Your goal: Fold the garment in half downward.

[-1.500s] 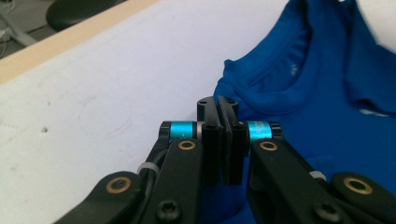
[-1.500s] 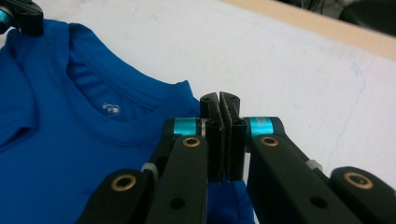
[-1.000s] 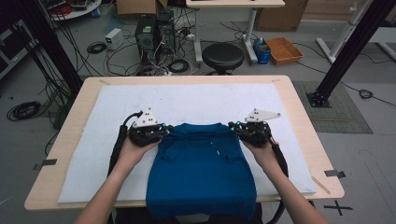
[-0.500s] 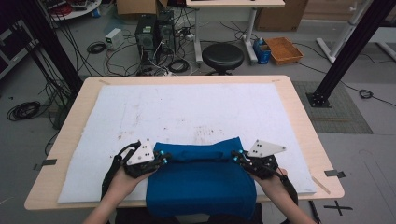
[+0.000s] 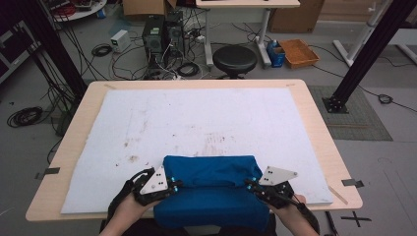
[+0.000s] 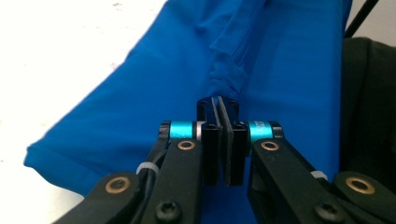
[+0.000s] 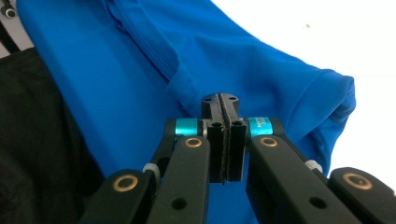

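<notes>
A blue fabric garment [image 5: 211, 189] lay folded over on itself at the near edge of the white padded sheet [image 5: 196, 123] that covered the light wooden table [image 5: 314, 123], its lower part hanging over the table's near edge toward the person. The left gripper [image 5: 173, 185] sat at the garment's left side, and in the left gripper view its fingers [image 6: 215, 109] were clenched on a bunched fold of the blue cloth. The right gripper [image 5: 252, 186] sat at the garment's right side; in the right gripper view its fingers [image 7: 228, 105] were pressed together on a seam of the same cloth. Both grippers were held level, just above the sheet, facing each other across the folded edge.
</notes>
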Demonstrator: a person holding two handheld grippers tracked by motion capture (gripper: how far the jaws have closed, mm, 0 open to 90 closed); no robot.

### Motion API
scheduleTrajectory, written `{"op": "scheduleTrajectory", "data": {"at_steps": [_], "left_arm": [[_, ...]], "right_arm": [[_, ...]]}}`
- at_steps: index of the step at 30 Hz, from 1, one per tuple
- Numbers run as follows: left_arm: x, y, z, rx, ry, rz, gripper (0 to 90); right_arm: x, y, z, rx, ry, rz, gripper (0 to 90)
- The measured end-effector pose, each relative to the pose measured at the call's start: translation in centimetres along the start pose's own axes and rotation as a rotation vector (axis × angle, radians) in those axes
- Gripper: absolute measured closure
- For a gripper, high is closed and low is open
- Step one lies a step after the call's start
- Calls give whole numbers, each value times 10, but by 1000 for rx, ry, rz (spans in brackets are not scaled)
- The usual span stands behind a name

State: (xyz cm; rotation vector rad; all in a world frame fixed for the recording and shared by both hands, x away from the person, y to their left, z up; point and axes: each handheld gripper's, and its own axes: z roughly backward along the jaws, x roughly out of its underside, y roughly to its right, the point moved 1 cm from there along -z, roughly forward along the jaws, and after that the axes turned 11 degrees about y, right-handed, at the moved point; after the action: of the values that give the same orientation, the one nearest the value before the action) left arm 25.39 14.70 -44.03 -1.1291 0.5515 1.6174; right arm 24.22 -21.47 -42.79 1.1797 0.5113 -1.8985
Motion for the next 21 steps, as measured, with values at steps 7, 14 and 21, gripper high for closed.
{"op": "scheduleTrajectory", "data": {"at_steps": [7, 14, 21], "left_arm": [[0, 5, 4, -11, 11, 27, 649], [-4, -24, 8, -182, 75, 132, 584], [6, -49, 5, -257, 79, 291, 530]], "right_arm": [[-3, 5, 9, 31, 36, -5, 855], [-5, 40, 1, 115, 43, -186, 744], [7, 48, -14, 107, -15, -269, 884]]}}
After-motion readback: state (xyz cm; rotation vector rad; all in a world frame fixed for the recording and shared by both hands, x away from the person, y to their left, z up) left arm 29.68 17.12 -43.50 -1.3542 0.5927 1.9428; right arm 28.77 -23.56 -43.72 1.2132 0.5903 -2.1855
